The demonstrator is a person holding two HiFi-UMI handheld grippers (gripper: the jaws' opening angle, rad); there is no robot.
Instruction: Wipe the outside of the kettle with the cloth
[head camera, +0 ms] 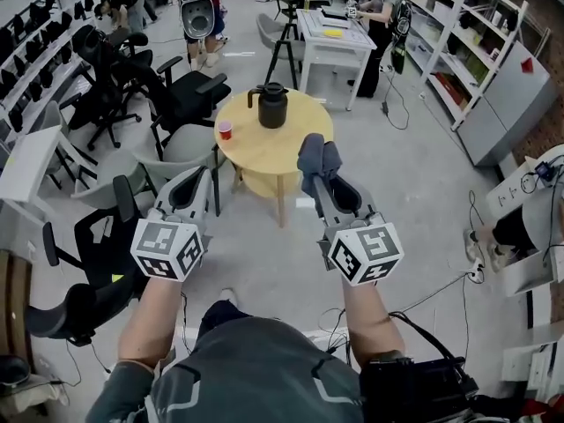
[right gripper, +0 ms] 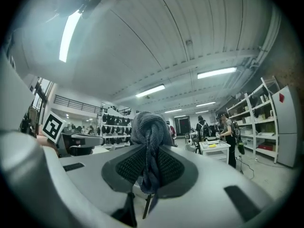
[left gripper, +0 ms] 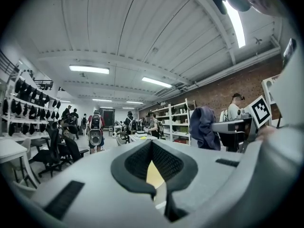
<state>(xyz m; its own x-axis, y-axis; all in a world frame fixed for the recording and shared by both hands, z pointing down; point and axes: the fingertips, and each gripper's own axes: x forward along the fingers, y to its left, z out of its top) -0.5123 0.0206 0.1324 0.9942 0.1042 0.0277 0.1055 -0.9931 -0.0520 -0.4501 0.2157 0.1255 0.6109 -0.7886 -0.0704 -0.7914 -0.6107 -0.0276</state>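
A black kettle [head camera: 272,106] stands upright at the far side of a round wooden table [head camera: 264,152]. In the head view both grippers are held up in front of the table, well short of the kettle. My right gripper [head camera: 319,176] [right gripper: 149,161] is shut on a bunched dark blue cloth [head camera: 317,158] [right gripper: 149,127], which sticks out past its tips. The left gripper view also catches that cloth [left gripper: 204,127] off to the right. My left gripper [head camera: 200,178] [left gripper: 152,151] is shut, its pads close together with nothing between them.
A small red cup [head camera: 225,129] sits at the table's left edge. A grey chair [head camera: 185,148] and black office chairs [head camera: 172,91] crowd the left. Behind the table are a tripod [head camera: 285,49], a white bench [head camera: 330,33] and people. Shelving [head camera: 467,47] lines the right; cables [head camera: 441,289] cross the floor.
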